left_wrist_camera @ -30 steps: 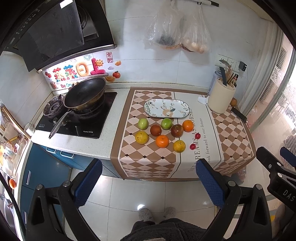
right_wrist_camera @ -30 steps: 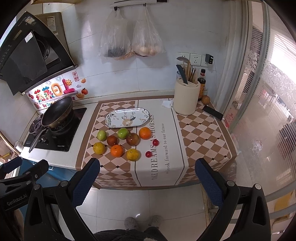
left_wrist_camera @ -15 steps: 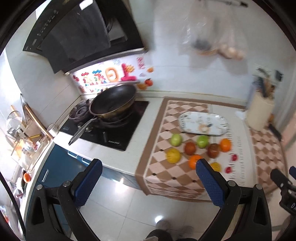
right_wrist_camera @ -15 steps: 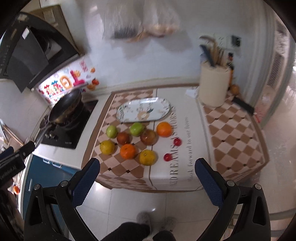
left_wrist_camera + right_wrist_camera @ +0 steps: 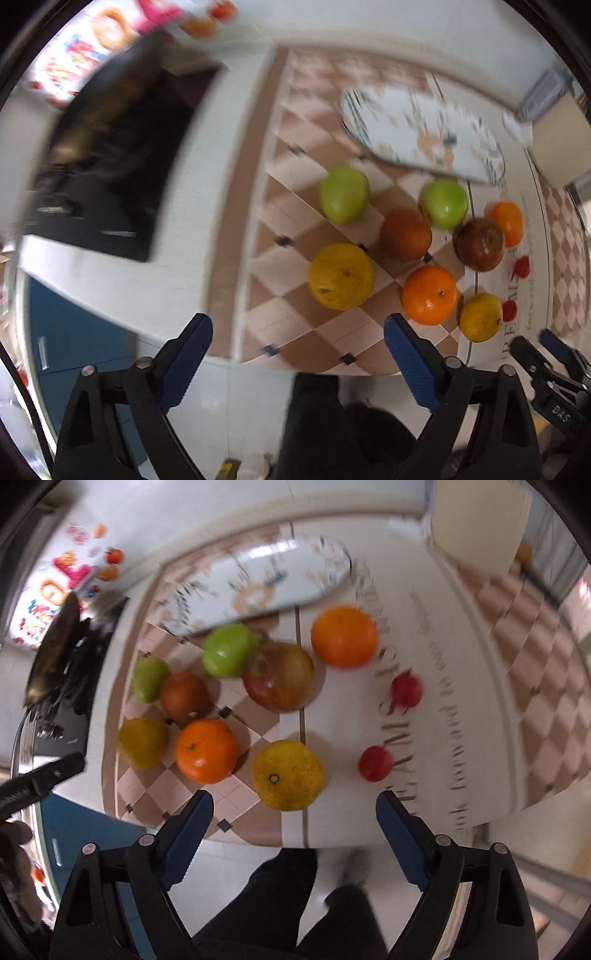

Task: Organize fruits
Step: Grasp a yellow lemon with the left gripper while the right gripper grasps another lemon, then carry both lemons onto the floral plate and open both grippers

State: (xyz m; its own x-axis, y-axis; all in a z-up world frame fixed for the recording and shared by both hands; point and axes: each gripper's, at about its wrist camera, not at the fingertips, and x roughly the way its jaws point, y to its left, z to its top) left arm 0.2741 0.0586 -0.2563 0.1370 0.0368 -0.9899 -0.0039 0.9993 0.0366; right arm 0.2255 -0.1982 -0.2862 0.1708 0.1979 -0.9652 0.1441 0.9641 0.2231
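Left wrist view: the left gripper (image 5: 297, 345) has its jaws wide apart, just been closing slightly, nothing between them; the large yellow citrus (image 5: 341, 276) lies directly ahead of the gap, just beyond the tips, on the checked mat (image 5: 295, 206). Right wrist view: the right gripper (image 5: 293, 821), likewise wide, narrowing slightly and empty, faces the speckled yellow citrus (image 5: 289, 774), just ahead of its gap. The oval plate (image 5: 255, 587) lies beyond the fruit; each gripper is nearest its own citrus.
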